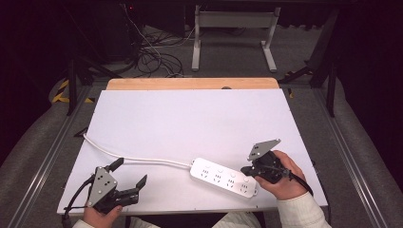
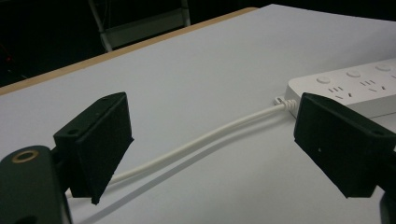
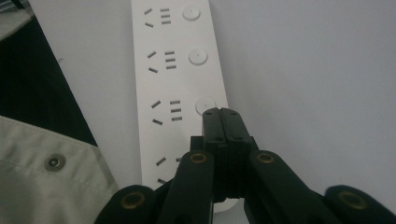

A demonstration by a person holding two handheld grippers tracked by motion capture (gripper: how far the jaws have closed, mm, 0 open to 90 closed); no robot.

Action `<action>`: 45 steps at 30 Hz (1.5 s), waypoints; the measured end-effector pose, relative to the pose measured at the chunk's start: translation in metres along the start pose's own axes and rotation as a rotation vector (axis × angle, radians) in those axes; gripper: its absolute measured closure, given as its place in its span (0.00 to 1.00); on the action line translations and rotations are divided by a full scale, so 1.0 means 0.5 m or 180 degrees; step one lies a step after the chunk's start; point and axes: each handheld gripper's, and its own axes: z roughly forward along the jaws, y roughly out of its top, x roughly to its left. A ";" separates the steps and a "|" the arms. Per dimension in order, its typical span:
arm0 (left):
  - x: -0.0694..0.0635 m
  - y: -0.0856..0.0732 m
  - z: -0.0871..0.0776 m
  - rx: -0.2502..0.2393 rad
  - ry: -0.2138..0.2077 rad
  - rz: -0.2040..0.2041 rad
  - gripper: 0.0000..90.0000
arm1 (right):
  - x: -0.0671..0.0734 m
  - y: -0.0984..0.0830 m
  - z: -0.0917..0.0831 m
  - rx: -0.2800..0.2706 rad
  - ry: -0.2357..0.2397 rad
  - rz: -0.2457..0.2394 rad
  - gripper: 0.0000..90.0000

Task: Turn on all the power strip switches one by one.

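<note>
A white power strip (image 1: 223, 176) with several sockets and round buttons lies near the front of the white table (image 1: 190, 118). Its white cable (image 1: 138, 159) runs left toward the table's edge. My right gripper (image 1: 244, 169) is shut with nothing between its jaws. In the right gripper view its tips (image 3: 223, 114) sit over the power strip (image 3: 177, 60), right at one round button (image 3: 204, 104); I cannot tell whether they touch it. My left gripper (image 1: 129, 172) stands open at the front left. In the left gripper view its jaws (image 2: 215, 130) straddle the cable (image 2: 187, 148) without pressing it, and the strip (image 2: 355, 86) lies beyond.
A wooden strip (image 1: 192, 84) borders the table's far edge. Behind it, on the floor, are tangled cables (image 1: 152, 57) and a metal frame's legs (image 1: 233, 33). A light sleeve (image 3: 46, 172) fills the lower left corner of the right gripper view.
</note>
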 end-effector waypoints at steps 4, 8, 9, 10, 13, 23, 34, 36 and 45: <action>0.000 0.000 0.000 -0.0002 0.0000 -0.0004 0.13 | -0.001 -0.002 0.012 0.0132 0.0024 0.0023 1.00; 0.001 0.000 0.000 0.0005 0.0005 0.0011 0.13 | -0.002 -0.004 0.021 0.0237 0.0051 0.0015 1.00; 0.001 0.000 0.000 0.0004 0.0004 0.0011 0.13 | -0.001 -0.004 0.024 0.0259 0.0062 0.0033 1.00; 0.001 0.000 0.000 0.0003 0.0005 0.0012 0.13 | -0.002 -0.004 0.026 0.0276 0.0072 0.0025 1.00; 0.001 0.000 0.000 0.0004 0.0005 0.0009 0.13 | -0.003 -0.006 0.031 0.0322 0.0085 0.0034 1.00; 0.000 0.000 0.001 0.0006 0.0000 -0.0010 0.13 | -0.005 -0.009 0.046 0.0425 0.0090 0.0058 1.00; 0.000 0.000 0.000 0.0006 -0.0002 -0.0009 0.13 | -0.005 -0.011 0.048 0.0428 0.0101 0.0102 1.00; 0.000 0.000 0.000 0.0006 -0.0003 -0.0008 0.13 | -0.006 -0.012 0.049 0.0428 0.0115 0.0110 1.00; 0.000 0.000 0.000 0.0006 -0.0005 -0.0006 0.13 | -0.007 -0.014 0.050 0.0427 0.0130 0.0151 1.00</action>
